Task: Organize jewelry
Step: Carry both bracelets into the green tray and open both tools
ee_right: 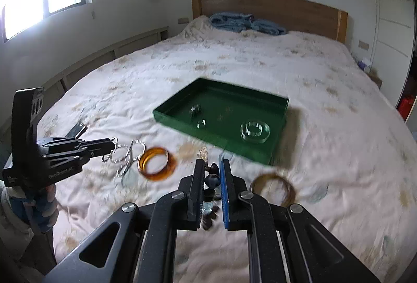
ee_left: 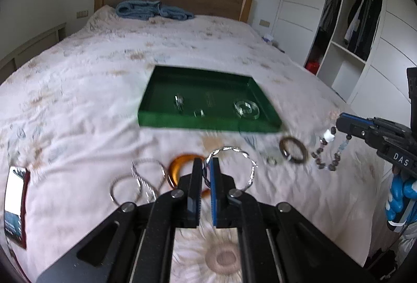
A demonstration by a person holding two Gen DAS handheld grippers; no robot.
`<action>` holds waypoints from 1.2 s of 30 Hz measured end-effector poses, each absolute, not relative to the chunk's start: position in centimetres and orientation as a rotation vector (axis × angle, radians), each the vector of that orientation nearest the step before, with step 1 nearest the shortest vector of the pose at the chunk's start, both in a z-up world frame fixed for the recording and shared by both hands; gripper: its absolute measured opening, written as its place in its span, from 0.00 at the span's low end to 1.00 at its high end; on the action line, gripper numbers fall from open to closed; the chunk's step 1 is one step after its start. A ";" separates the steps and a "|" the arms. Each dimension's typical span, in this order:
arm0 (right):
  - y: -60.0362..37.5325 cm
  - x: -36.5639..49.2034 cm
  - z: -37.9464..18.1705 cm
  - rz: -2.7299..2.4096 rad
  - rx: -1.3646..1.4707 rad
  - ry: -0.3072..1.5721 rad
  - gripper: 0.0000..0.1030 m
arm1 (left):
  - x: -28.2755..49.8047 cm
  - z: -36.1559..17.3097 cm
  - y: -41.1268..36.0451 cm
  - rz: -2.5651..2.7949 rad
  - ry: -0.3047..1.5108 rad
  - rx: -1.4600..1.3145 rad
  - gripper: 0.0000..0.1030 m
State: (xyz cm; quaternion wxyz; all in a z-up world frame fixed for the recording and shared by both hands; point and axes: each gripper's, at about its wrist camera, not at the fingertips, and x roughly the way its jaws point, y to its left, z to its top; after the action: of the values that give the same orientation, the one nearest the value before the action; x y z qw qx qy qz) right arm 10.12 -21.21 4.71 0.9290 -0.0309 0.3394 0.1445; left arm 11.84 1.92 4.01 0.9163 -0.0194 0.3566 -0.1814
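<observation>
Motion blur smears my green tray (ee_left: 166, 121) — the small pieces inside are too blurred to tell. Phone (ee_left: 14, 202) cut off at frame edge; beads (ee_right: 209, 204) mostly hidden between the right tool's fingers (ee_right: 198, 189).

Read "DAS" in white letters on the black body of the right gripper (ee_left: 341, 124). Read "GenRobot.AI" on the black body of the left gripper (ee_right: 112, 145).

One green tray (ee_left: 208, 124), one amber bangle (ee_right: 156, 163), two grippers, one phone (ee_left: 14, 202).
</observation>
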 end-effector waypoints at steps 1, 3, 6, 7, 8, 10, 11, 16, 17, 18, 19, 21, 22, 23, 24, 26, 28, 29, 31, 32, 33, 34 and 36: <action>-21.1 10.6 5.1 0.293 -0.066 0.687 0.11 | 12.3 4.3 1.9 -0.372 0.729 -0.041 0.05; -20.9 11.5 5.7 0.291 -0.066 0.676 0.11 | 13.6 5.0 1.9 -0.369 0.721 -0.045 0.05; -20.6 14.1 6.5 0.287 -0.062 0.660 0.11 | 15.9 5.4 1.6 -0.362 0.721 -0.048 0.05; -20.6 15.1 6.7 0.285 -0.057 0.655 0.11 | 16.9 5.4 1.5 -0.359 0.724 -0.050 0.05; -20.5 16.0 6.9 0.281 -0.053 0.650 0.11 | 18.0 5.5 1.3 -0.353 0.728 -0.052 0.05; -20.4 18.2 7.1 0.271 -0.042 0.641 0.11 | 20.1 5.4 1.1 -0.338 0.732 -0.053 0.05; -20.4 19.2 7.2 0.266 -0.038 0.636 0.11 | 21.2 5.3 1.0 -0.331 0.736 -0.055 0.05; -20.1 24.2 6.1 0.249 -0.023 0.636 0.11 | 27.0 3.8 0.5 -0.284 0.775 -0.068 0.05; -19.9 25.1 5.6 0.249 -0.022 0.641 0.11 | 28.1 3.3 0.5 -0.274 0.785 -0.070 0.05; -19.7 25.8 5.2 0.251 -0.022 0.648 0.11 | 29.4 2.7 0.4 -0.254 0.798 -0.069 0.05; -19.3 26.9 4.3 0.257 -0.024 0.659 0.11 | 30.3 2.1 0.4 -0.241 0.810 -0.070 0.05; -18.7 28.3 2.7 0.269 -0.021 0.684 0.11 | 32.4 0.6 0.3 -0.207 0.843 -0.068 0.05; -18.4 29.1 1.8 0.276 -0.018 0.700 0.11 | 33.2 -0.1 0.2 -0.191 0.855 -0.060 0.05; -18.2 29.6 1.0 0.282 -0.015 0.713 0.11 | 34.0 -0.9 0.0 -0.175 0.870 -0.053 0.05; -18.0 30.2 0.1 0.288 -0.012 0.728 0.11 | 34.3 -1.4 -0.1 -0.167 0.879 -0.050 0.05; -17.7 31.2 -1.4 0.293 -0.014 0.755 0.11 | 35.1 -2.7 -0.4 -0.147 0.899 -0.043 0.05; -17.6 32.1 -2.8 0.289 -0.020 0.782 0.11 | 35.5 -3.7 -0.6 -0.137 0.911 -0.026 0.05; -17.7 32.5 -3.4 0.283 -0.020 0.792 0.11 | 35.6 -4.1 -0.8 -0.135 0.916 -0.020 0.05; -18.1 33.3 -4.3 0.266 -0.017 0.812 0.11 | 35.7 -4.9 -0.9 -0.136 0.924 -0.017 0.05; -18.3 33.8 -4.8 0.256 -0.014 0.824 0.11 | 35.7 -5.2 -0.9 -0.133 0.930 -0.019 0.05; -18.6 34.1 -5.0 0.248 -0.013 0.831 0.11 | 35.8 -5.3 -0.8 -0.130 0.934 -0.021 0.05; -18.9 34.5 -5.5 0.231 -0.011 0.845 0.11 | 35.9 -5.5 -0.7 -0.127 0.940 -0.025 0.05; -19.5 35.2 -6.2 0.206 -0.001 0.869 0.11 | 36.0 -5.8 -0.5 -0.119 0.948 -0.028 0.05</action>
State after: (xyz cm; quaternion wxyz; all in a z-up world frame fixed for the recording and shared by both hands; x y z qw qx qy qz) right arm 35.20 -19.54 -6.22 0.9019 -0.0006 0.4203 0.0998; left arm 36.00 -0.51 -5.77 0.8879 -0.0134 0.4562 -0.0573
